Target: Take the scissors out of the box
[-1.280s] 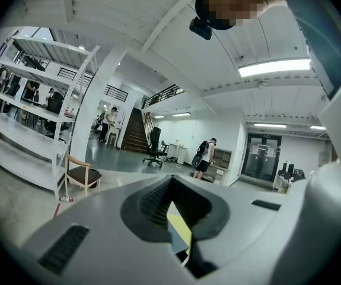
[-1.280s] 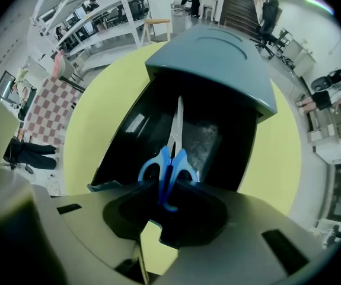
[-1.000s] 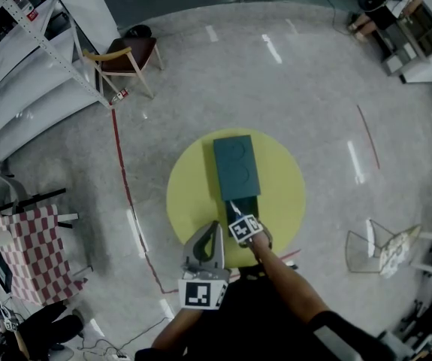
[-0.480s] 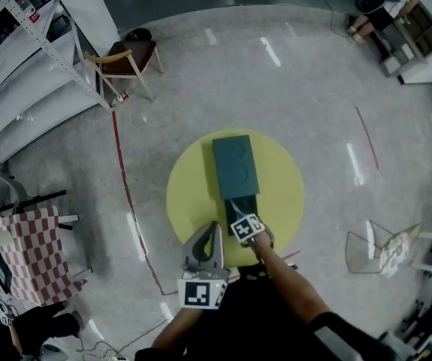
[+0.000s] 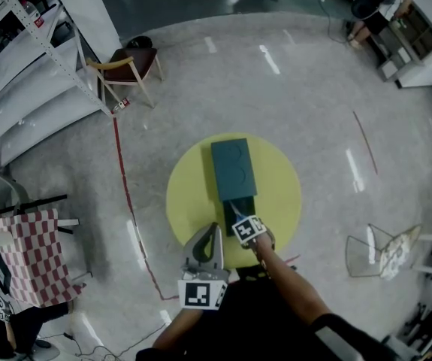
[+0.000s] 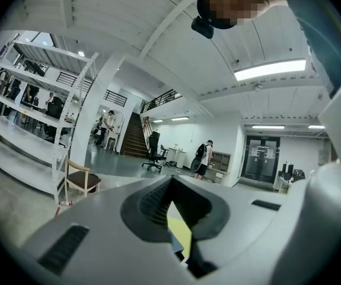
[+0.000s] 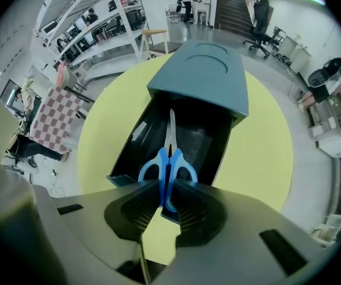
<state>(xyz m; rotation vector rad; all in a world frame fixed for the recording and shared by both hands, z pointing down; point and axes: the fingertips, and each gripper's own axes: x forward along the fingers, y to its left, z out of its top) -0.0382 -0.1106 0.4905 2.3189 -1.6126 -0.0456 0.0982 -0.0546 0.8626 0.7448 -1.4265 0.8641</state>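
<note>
Barely anything has moved since a second ago: both tools sit where they were and the view has only drifted a little. The right tool point(image 7: 164, 186) points down into the open near end of the box point(image 7: 203, 76). It is clamped on the blue handles of the scissors point(image 7: 169, 156), which lie in the black tray with the blades pointing far, toward the teal lid. Gripping the handles probably allows a straight lift out. The left tool point(image 5: 216, 229) is closed on nothing and parked at the near edge of the yellow worktop point(image 5: 189, 194), out of the way.
</note>
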